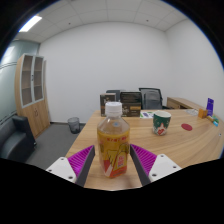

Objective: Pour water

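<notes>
Clear bottle (113,140) w/ white cap, amber liquid, orange label; writing unreadable. Gripper (113,166) clenched on it, both pads touching. Cup (161,122) beyond on table (185,140).

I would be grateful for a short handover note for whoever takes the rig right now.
Gripper: fingers sit close at either side of the bottle; a firm grip cannot be confirmed.
Bottle: capped, amber liquid, upright between the fingers over the wooden table.
Cup: red and green, upright on the table beyond the fingers, apart from the bottle.
Done: bottle reached.
Left: the cap is on; nothing poured yet, and the cup's contents are not visible.
</notes>
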